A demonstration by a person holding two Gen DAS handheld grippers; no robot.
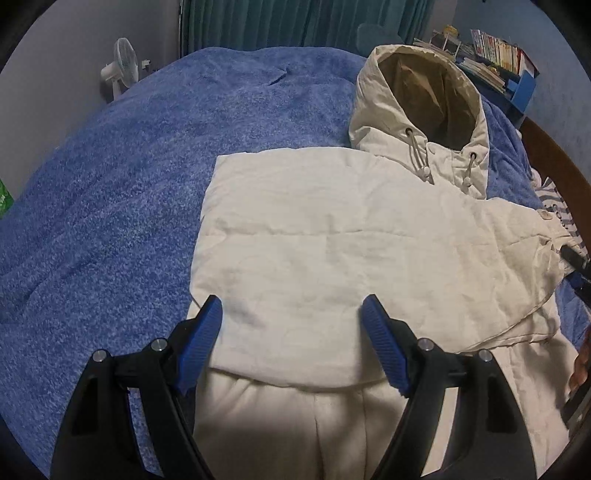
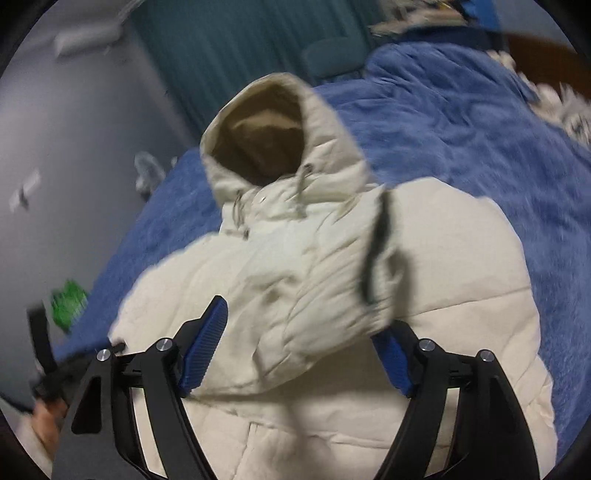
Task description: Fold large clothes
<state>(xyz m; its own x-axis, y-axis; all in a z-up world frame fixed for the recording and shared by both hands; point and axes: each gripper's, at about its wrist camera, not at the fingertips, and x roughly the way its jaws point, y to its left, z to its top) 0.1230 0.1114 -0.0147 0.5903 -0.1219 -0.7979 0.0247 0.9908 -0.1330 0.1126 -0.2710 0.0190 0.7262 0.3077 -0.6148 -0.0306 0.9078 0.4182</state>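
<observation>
A cream padded jacket (image 1: pixel 332 229) lies face up on a blue blanket (image 1: pixel 110 203), its tan-lined hood (image 1: pixel 424 92) toward the far side. One side is folded flat across the front. My left gripper (image 1: pixel 291 301) hangs open just above that folded panel, with nothing between its fingers. In the blurred right wrist view, a sleeve (image 2: pixel 325 266) with a dark cuff strap (image 2: pixel 376 243) lies across the jacket's chest below the hood (image 2: pixel 266 136). My right gripper (image 2: pixel 299 317) stands open around the sleeve's end. The cuff drapes over the right finger, while the left pad (image 2: pixel 207 347) is clear of the cloth.
The blanket (image 2: pixel 461 147) covers the whole bed. A white fan (image 1: pixel 122 66) stands by the far wall next to a teal curtain (image 1: pixel 295 22). Shelves of books (image 1: pixel 495 51) and a wooden bed frame (image 1: pixel 554 155) are at the right. A hand (image 2: pixel 44 417) shows at the lower left.
</observation>
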